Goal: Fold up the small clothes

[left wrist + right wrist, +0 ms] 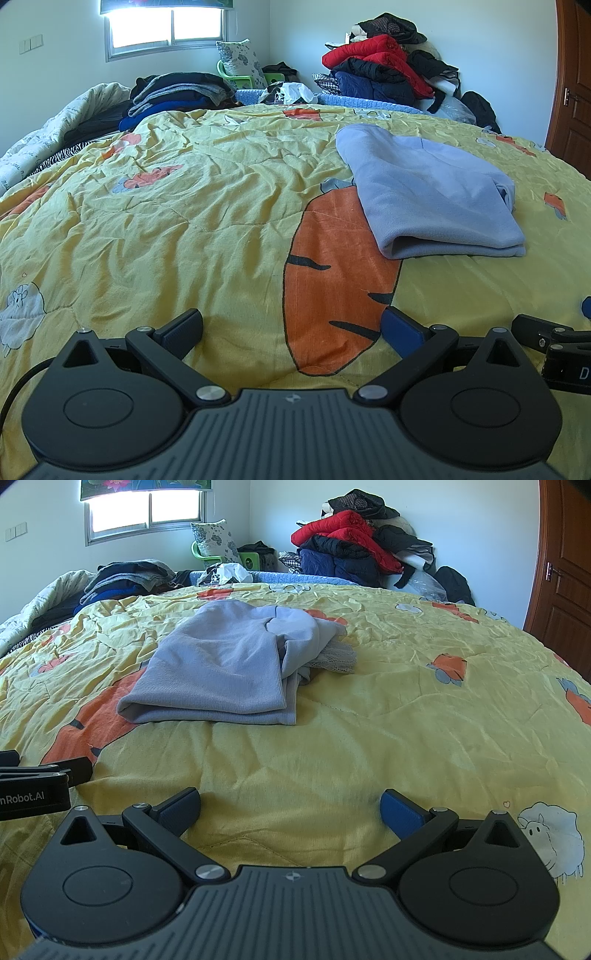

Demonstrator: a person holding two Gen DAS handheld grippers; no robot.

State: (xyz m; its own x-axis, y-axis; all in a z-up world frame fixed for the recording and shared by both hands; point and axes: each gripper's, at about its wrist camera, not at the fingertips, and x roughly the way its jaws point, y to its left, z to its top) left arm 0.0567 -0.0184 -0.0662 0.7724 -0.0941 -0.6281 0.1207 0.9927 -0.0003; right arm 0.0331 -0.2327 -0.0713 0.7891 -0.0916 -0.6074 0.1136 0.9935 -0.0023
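Two black two-finger tools, the left tool and the right tool, hover side by side with jaws spread wide and nothing between them. Under them lies a bed covered by a wrinkled yellow quilt printed with orange carrots and sheep, in a white-walled bedroom. One folded pale lavender knit garment lies flat ahead of both tools, right of the left one, lace trim poking out.
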